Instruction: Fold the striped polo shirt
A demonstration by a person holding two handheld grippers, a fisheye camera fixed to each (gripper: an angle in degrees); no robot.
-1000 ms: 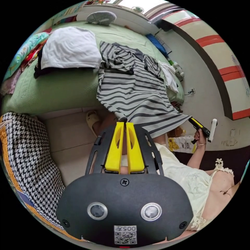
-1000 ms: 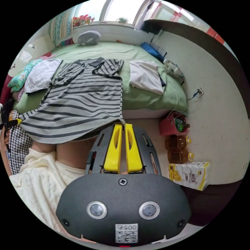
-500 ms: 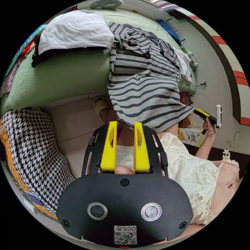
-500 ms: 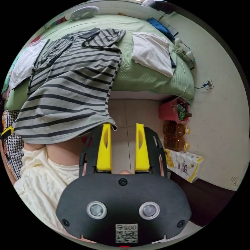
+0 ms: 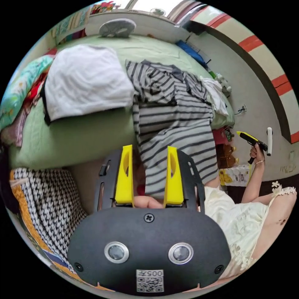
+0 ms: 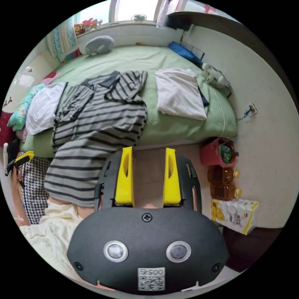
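Soft daylight enters through the window (image 6: 134, 11) beyond the bed (image 6: 174, 124), which is blown out to white glare. The room is evenly bright, with faint shadows under the bed's edge. Both fisheye views bend straight lines strongly at the black circular rim. The striped polo shirt (image 5: 174, 137) is slightly blurred.

The shirt (image 6: 96, 124) is soft, thin striped cloth that drapes limp over a green bedspread (image 6: 174, 127) of rough, waffle-textured weave. The left gripper (image 5: 149, 149) and right gripper (image 6: 148, 152) have smooth matt yellow plastic jaws on matt black plastic housings.
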